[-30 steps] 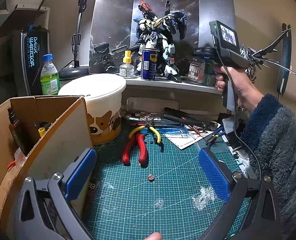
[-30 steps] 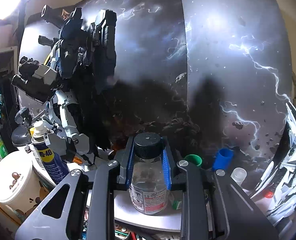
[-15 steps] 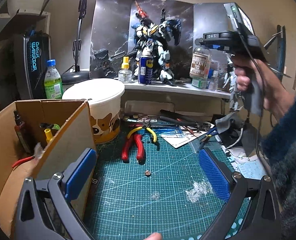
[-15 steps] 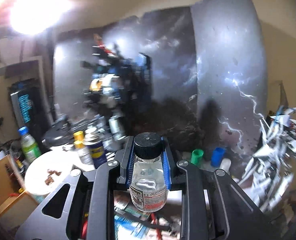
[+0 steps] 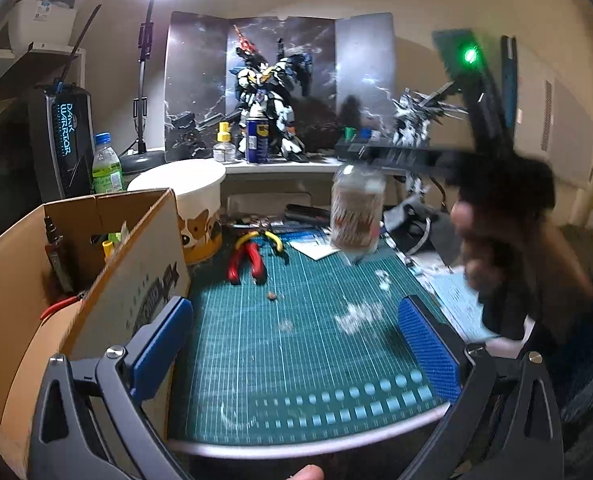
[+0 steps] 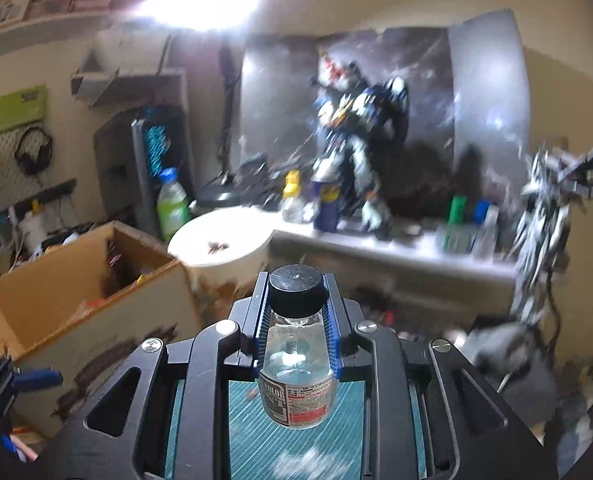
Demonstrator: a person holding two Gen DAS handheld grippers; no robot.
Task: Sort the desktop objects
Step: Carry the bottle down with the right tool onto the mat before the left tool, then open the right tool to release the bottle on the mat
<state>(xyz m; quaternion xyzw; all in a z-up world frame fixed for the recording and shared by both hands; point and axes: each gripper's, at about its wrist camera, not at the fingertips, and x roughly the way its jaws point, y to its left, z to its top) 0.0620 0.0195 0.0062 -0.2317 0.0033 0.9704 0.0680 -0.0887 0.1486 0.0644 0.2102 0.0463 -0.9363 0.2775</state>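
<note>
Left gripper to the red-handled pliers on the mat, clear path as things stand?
Probably yes. The left gripper is open and empty, with bare cutting mat between it and the red-handled pliers; the cardboard box stands off to the side.

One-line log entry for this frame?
right gripper: shut on glass bottle, airborne above cutting mat | left gripper: open, empty | cardboard box: open

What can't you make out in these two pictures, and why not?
- Glass bottle: label text too small and partly turned away in the right wrist view, smeared by motion in the left wrist view.
- Cardboard box: contents mostly hidden behind its walls.
- Right gripper: motion-blurred in the left wrist view.
</note>
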